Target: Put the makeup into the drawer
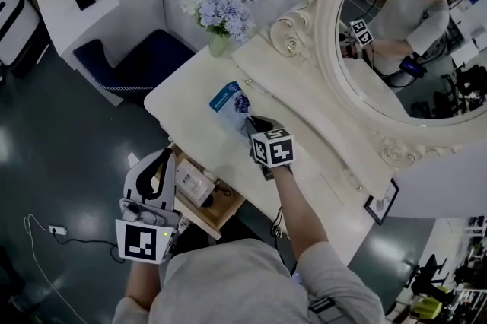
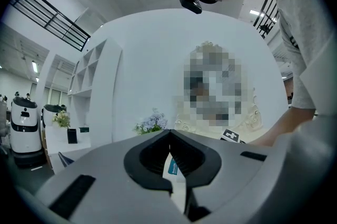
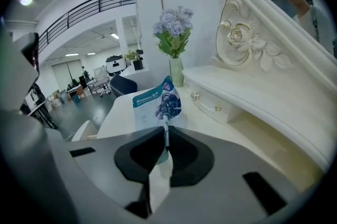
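Grey-sleeved arms of the person are reaching out from the bottom of the head view, each one carrying a grey two-jaw tool topped with a marker cube. On the person's left, the left gripper (image 1: 163,157) is hovering off the front edge of the cream-white dressing table (image 1: 190,113), pointing level, its jaw tips pressing together with nothing between them (image 2: 169,133). Just beside it, the light wooden drawer (image 1: 222,213) is standing pulled out from under the tabletop, with a small white box (image 1: 191,181) lying inside. Farther in over the tabletop, the right gripper (image 1: 248,122) is angling downward and pinching the lower edge of the flat white-and-blue sachet printed with blueberries (image 1: 230,99), its jaws (image 3: 166,136) clamping tight on the packet (image 3: 156,104), which is standing up beyond them. So the sachet is sitting in the right claw above the table, outside the drawer and apart from it. Behind it, a pale green vase of blue and white flowers (image 1: 221,11) is standing near the oval mirror in its ornate cream frame (image 1: 323,26), and a dark blue chair (image 1: 141,60) is waiting past the table's far end.
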